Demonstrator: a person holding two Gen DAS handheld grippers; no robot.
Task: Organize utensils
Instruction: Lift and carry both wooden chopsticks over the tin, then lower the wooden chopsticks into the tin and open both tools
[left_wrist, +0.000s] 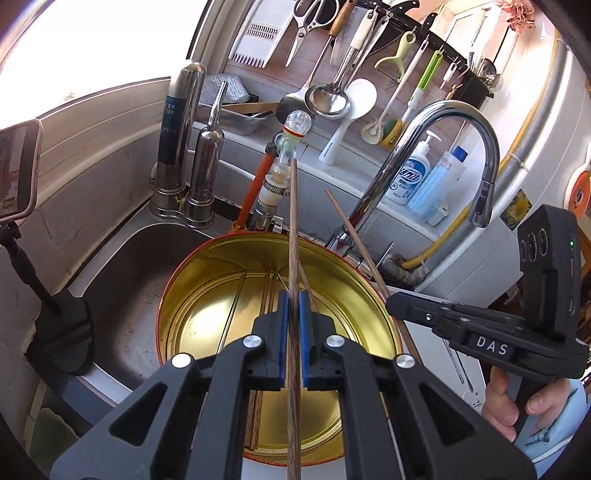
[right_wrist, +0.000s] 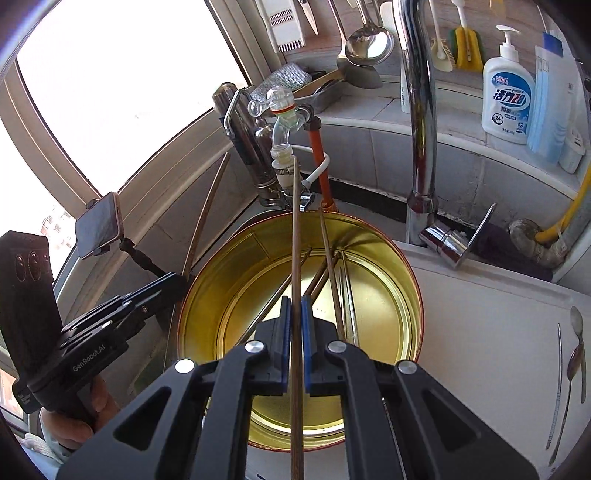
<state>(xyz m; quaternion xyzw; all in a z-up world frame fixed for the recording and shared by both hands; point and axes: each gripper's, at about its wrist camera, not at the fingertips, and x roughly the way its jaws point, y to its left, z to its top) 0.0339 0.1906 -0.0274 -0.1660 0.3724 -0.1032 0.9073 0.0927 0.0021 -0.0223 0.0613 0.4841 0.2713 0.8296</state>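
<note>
A round gold tin stands by the sink, with a few wooden chopsticks leaning inside it. My left gripper is shut on a dark wooden chopstick, held over the tin and pointing up and away. My right gripper is shut on another wooden chopstick, also above the tin. In the left wrist view the right gripper sits at the tin's right rim with its chopstick slanting up. In the right wrist view the left gripper sits at the tin's left rim.
A steel sink lies left of the tin, a tall chrome faucet behind it. Spoons and thin utensils lie on the white board at right. Ladles, scissors and a soap bottle line the back wall. A phone on a stand is at left.
</note>
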